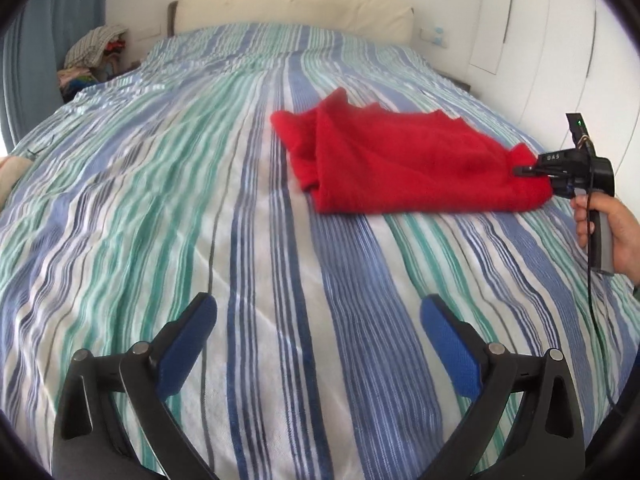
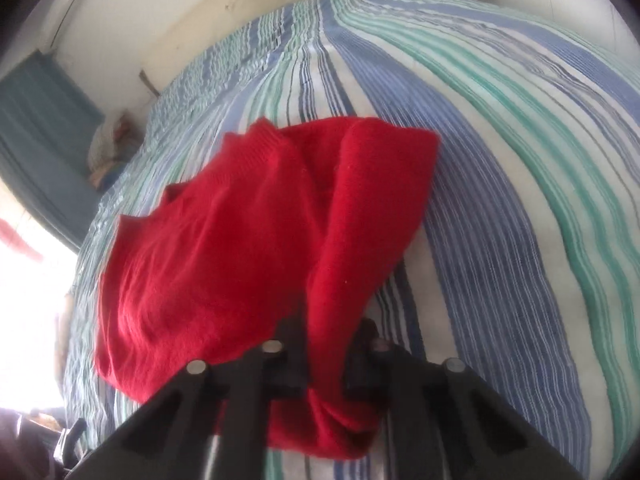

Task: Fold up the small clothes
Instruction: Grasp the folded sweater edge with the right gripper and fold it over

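The right gripper (image 2: 326, 332) is clamped on a bunched edge of the red knit sweater (image 2: 224, 232), which lies crumpled on the striped bedspread (image 2: 500, 152). The left gripper (image 1: 318, 316) hovers over bare bedspread, its blue-padded fingers (image 1: 188, 344) spread apart, well short of the sweater.

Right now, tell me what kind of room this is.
Most likely a bedroom. A bed with a striped cover fills the view, a cream headboard stands against the wall behind it, and white wardrobe doors line one side. A red sweater lies on the cover.
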Tool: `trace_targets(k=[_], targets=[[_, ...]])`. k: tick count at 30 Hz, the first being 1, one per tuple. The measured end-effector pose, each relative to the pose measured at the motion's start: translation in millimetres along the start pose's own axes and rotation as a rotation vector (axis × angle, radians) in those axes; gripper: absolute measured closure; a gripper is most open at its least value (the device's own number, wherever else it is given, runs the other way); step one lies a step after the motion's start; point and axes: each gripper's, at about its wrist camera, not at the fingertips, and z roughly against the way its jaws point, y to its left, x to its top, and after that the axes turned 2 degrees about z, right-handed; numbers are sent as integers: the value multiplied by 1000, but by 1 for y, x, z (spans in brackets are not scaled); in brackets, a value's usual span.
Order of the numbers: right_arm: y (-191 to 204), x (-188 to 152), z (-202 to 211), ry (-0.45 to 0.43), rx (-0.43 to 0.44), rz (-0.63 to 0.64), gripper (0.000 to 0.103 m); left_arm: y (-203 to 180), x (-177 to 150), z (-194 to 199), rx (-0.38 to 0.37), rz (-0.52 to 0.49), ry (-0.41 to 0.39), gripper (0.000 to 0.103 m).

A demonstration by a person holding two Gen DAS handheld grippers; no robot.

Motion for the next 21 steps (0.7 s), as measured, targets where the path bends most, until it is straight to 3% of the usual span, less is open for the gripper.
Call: trace_targets(k=[3, 7, 11, 14, 16, 18, 21], targets=[[38, 15, 23, -78, 7, 32, 91, 10, 7, 10, 10, 25, -37, 1], [131, 35, 38, -97, 111, 173, 91, 31, 14, 13, 12, 101, -37, 1], [230, 30, 11, -38, 182, 332, 91, 53, 16, 17, 39, 170, -55, 1], [284, 9, -29, 2, 178, 423, 91, 64, 15, 19, 80, 186, -67, 1], [303, -9, -60, 71, 202, 436, 76, 72, 15, 19, 95, 203, -68, 1], [310, -26, -87, 186, 280, 419, 59, 79, 14, 20, 94, 226, -65, 1], [308, -42, -82, 218, 387, 422, 59, 85, 15, 22, 85, 251, -55, 1]])
